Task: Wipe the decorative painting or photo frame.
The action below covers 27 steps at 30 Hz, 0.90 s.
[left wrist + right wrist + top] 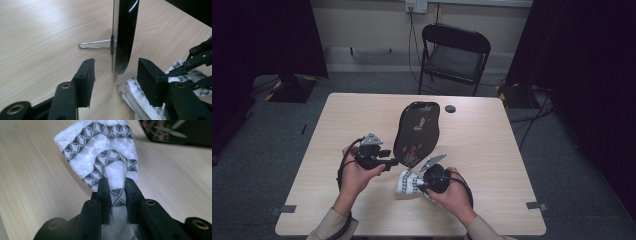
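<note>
High view, right tool [421, 186]: held in the right hand at the near edge of the counter [337, 125], its jaws clamped on a white cloth with black patterned bands [408, 182].
Right gripper view, cloth [105, 162]: a bunched fold is pinched between the closed jaws, the rest fanned out above the wood.
Left tool [393, 162]: jaws stand parted, nothing pressed between them.
Left gripper view, tray [124, 35]: the black lacquered tray's edge is seen between the open jaws, untouched, a wire stand [95, 45] fixed to its back.
High view, tray [418, 131]: propped mid-counter, just beyond the cloth.
Far: a small dark disc [450, 108] lies on the counter; a folding chair [454, 56] stands behind.
</note>
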### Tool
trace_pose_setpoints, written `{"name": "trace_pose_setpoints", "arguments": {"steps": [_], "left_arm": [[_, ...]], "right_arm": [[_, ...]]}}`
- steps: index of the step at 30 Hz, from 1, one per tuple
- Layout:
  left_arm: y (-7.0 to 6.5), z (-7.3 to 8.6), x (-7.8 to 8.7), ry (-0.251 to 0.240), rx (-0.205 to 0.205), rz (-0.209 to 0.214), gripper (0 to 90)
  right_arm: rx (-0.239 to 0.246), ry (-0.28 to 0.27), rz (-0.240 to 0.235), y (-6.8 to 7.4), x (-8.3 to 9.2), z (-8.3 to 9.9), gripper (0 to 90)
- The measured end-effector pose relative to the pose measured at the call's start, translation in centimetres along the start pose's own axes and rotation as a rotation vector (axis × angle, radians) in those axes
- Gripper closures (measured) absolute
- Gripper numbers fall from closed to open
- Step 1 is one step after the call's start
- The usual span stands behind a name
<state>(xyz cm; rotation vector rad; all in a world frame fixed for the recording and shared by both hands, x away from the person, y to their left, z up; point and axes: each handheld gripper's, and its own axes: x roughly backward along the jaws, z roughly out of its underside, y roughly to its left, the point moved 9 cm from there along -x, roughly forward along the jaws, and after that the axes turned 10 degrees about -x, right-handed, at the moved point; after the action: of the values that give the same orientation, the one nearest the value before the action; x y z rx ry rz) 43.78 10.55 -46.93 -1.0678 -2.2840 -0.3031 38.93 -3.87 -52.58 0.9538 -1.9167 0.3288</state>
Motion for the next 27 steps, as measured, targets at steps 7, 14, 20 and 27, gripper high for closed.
{"name": "trace_pose_setpoints", "arguments": {"steps": [7,14,20,27], "left_arm": [[0.8,0.8,1.3,-0.015,0.008,-0.034,36.5],[1.3,2.0,1.9,-0.006,0.028,-0.052,34.2],[1.6,2.8,1.9,0.017,0.03,-0.062,32.2],[1.4,3.2,1.5,0.039,0.028,-0.054,31.2]], "right_arm": [[0.059,0.017,-0.021,1.8,-2.3,-1.4,77.9],[0.049,0.027,0.012,0.7,-3.5,-3.0,77.9],[0.03,0.023,0.036,-0.2,-3.7,-3.6,77.8],[0.037,0.01,0.055,-0.6,-3.3,-4.0,77.9]]}}
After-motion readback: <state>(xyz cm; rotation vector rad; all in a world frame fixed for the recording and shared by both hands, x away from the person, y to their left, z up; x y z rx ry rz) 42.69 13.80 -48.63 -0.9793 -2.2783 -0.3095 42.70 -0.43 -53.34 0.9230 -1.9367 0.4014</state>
